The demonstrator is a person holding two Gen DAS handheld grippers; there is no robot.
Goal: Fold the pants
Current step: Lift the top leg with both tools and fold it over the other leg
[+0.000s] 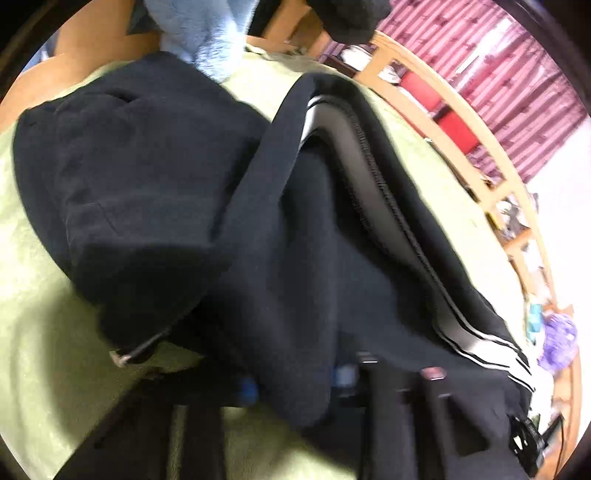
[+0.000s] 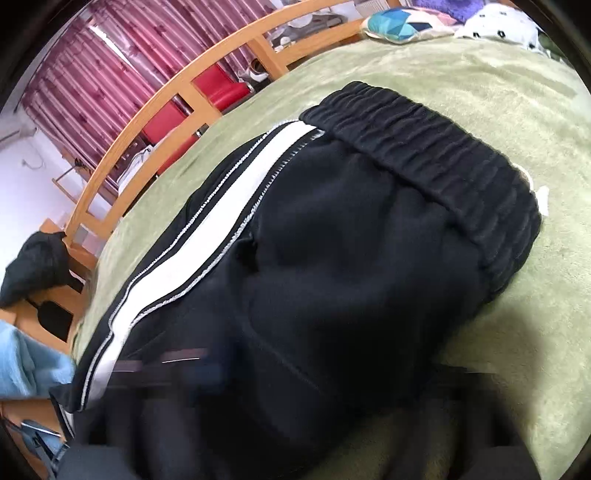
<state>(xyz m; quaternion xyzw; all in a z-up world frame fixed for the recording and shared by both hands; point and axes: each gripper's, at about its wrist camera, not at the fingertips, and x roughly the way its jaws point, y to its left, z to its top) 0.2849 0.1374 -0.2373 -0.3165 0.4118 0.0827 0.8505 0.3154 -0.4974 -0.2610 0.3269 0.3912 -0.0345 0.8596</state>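
Note:
Black track pants with a white side stripe lie on a green blanket. In the left wrist view the pants (image 1: 314,236) are bunched, with a folded leg end at the left and the stripe (image 1: 480,338) at the right. My left gripper (image 1: 295,391) sits at the bottom with a fold of black cloth between its blurred fingers. In the right wrist view the pants (image 2: 351,277) show the elastic waistband (image 2: 436,158) and the stripe (image 2: 207,236). My right gripper (image 2: 288,373) is a motion-blurred band over the cloth; its jaws cannot be made out.
The green blanket (image 2: 461,74) covers a bed with a wooden rail (image 2: 155,107). Red chairs (image 2: 218,85) and a maroon curtain stand beyond it. A light blue garment (image 1: 199,33), a patterned cushion (image 2: 399,20) and a purple item (image 1: 559,339) lie around the edges.

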